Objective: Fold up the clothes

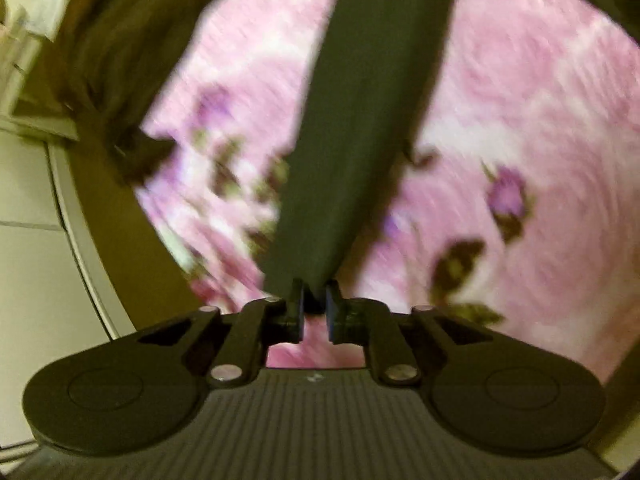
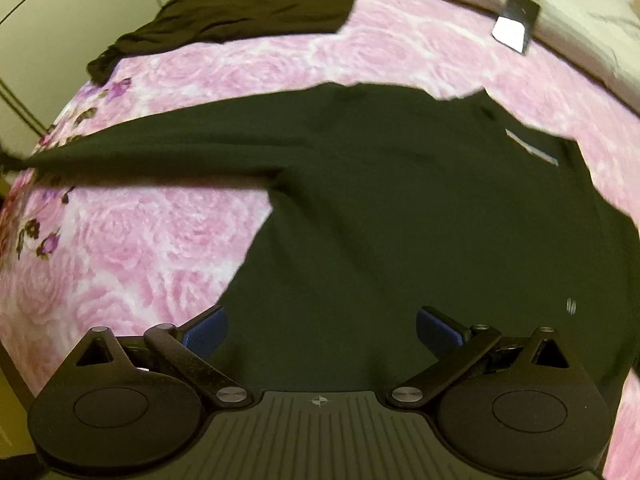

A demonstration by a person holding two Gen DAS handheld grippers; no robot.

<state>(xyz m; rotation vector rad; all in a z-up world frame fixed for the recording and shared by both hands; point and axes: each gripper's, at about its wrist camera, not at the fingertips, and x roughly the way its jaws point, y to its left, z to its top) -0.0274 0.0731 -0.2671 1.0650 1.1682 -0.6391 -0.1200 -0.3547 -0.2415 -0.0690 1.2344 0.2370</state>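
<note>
A dark green long-sleeved garment [image 2: 400,208] lies spread on a pink rose-print bedspread [image 2: 140,248]. One of its sleeves [image 2: 160,140] stretches out to the left. In the left wrist view that sleeve [image 1: 360,120] runs as a taut band down into my left gripper [image 1: 315,312]. Its blue pads stand close together with the sleeve's end pinched between their tips. My right gripper [image 2: 322,330] hovers over the garment's body near its lower edge. It is wide open, and only flat cloth shows below its blue pads [image 2: 208,332].
A second, brownish dark garment [image 2: 248,4] lies bunched at the far left of the bed, also seen in the left wrist view [image 1: 112,60]. A white duvet [image 2: 568,8] with a small dark-and-white object [image 2: 516,20] lies at the far right. A pale floor [image 1: 32,240] borders the bed's edge.
</note>
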